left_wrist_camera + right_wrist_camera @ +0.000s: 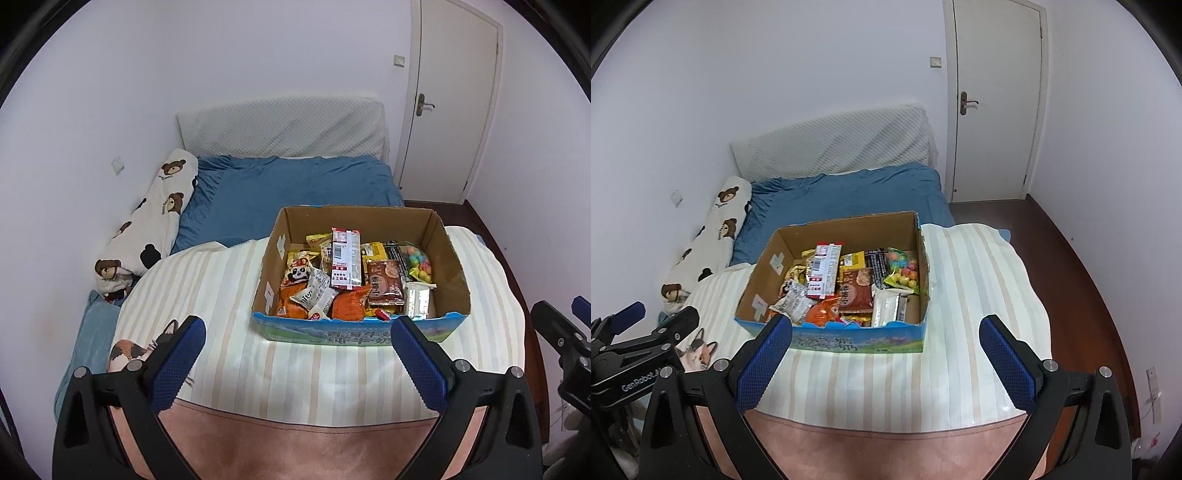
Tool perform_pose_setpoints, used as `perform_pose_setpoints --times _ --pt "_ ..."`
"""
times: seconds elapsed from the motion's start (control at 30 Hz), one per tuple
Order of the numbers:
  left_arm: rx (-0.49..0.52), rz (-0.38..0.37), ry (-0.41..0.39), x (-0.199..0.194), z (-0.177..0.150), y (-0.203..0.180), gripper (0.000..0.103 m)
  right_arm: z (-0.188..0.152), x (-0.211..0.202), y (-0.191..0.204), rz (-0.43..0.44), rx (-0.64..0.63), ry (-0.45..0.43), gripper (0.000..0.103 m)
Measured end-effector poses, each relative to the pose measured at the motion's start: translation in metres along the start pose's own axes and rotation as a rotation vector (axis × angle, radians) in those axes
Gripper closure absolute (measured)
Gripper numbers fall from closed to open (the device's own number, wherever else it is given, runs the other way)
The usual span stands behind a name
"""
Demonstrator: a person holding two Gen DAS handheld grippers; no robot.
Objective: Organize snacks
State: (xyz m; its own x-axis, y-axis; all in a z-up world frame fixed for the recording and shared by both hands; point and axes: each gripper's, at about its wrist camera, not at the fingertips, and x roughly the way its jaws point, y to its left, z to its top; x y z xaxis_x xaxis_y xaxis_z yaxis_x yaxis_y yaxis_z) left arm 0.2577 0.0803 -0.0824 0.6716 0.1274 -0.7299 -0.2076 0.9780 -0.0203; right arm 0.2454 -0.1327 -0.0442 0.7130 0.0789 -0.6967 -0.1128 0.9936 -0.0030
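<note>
An open cardboard box [273, 266] with a blue printed front stands on a cream striped blanket [229, 288] on the bed. It also shows in the right wrist view [764, 280]. It holds several snack packets: a long red and white pack [345, 258], orange bags [351, 306], a bag of coloured candy balls [419, 262], a white wrapped bar [417, 301]. My left gripper [297, 362] is open and empty, short of the box's front. My right gripper [886, 363] is open and empty, also short of the box.
A blue sheet [295, 181], a bear-print pillow [155, 221] and a white pillow [280, 127] lie beyond the box. A pink blanket [295, 443] covers the near edge. A white door [997, 99] and dark wood floor [1082, 266] are at the right.
</note>
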Motion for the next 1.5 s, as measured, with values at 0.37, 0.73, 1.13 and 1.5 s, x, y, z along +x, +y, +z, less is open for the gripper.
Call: perform_pose_setpoints --times 0.37,0.73,1.13,1.5 --pt "0.029 0.005 0.069 0.039 0.006 -0.014 0.000 -0.003 0.050 -0.006 -0.027 0.031 0.071 0.000" --pt "0.044 0.000 0.092 0.052 0.007 -0.022 0.000 -0.003 0.062 -0.007 -0.045 0.027 0.093 0.000" --pt "0.031 -0.001 0.077 0.046 0.009 -0.020 0.000 -0.005 0.060 -0.008 -0.047 0.031 0.100 0.000" --pt "0.033 -0.002 0.070 0.042 0.007 -0.022 0.000 -0.004 0.059 -0.007 -0.053 0.027 0.096 0.000"
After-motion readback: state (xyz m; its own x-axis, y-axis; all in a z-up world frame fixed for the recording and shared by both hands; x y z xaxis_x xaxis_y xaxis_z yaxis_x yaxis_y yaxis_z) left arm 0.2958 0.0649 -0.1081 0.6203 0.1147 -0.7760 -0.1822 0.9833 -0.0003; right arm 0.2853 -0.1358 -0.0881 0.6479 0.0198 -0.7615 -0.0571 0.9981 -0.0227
